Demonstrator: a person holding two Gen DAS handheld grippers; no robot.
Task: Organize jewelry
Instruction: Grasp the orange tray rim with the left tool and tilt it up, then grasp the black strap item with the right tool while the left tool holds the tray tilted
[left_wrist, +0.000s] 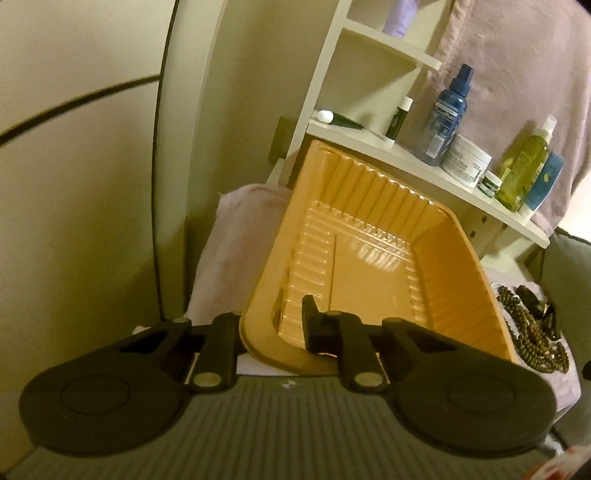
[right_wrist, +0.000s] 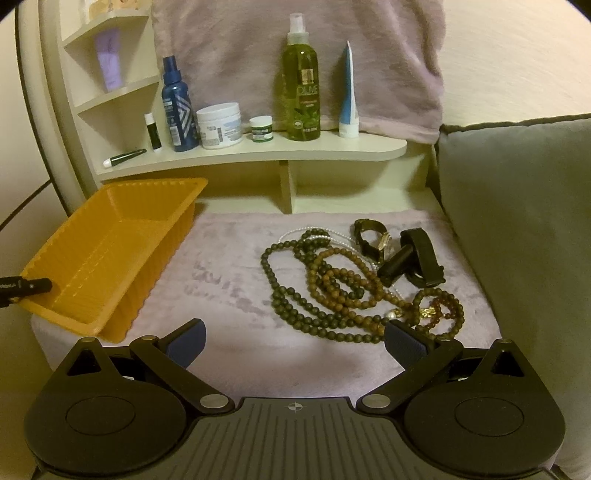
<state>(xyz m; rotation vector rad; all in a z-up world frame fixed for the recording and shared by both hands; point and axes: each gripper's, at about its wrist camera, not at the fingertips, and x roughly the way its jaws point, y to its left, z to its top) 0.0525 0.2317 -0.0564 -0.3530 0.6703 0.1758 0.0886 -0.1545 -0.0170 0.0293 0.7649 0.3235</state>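
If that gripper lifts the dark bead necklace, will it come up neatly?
Probably not. The dark bead necklace lies in loose loops, so it should hang limp. It crosses the brown beads, so it may drag them along. Round beads could slip between the right gripper's jaws.

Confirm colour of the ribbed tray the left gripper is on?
Orange ribbed tray, empty; clearest in the right wrist view.

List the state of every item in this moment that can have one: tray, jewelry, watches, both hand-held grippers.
Orange ribbed plastic tray: empty, tilted, near rim gripped.
Left hand-held gripper: shut on the tray rim.
Right hand-held gripper: open, empty.
Dark and brown beaded necklaces: tangled heap on the mauve cloth.
Black-strapped wristwatches: lying beside the beads, outside the tray.
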